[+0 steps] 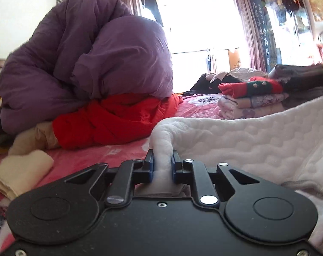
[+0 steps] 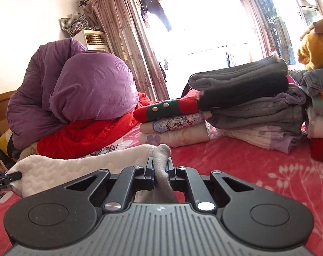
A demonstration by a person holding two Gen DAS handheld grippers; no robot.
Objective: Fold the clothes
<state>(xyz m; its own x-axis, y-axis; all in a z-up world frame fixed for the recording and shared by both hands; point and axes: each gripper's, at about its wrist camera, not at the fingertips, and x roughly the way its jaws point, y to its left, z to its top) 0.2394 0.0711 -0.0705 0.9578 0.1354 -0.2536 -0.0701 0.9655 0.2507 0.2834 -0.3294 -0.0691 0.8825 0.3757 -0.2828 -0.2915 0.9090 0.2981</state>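
Both pairs of jaws are clamped on the same white quilted fleece garment (image 1: 257,136): the left gripper (image 1: 162,162) pinches a bunched fold of its edge, and the right gripper (image 2: 160,166) pinches a greyish fold at the other end. Between them the garment hangs stretched just above the pink floral bedspread (image 2: 257,170). Behind it lie a bulky purple duvet (image 1: 87,64) on a crumpled red quilt (image 1: 118,121), and to the right stand stacks of folded clothes (image 2: 246,106).
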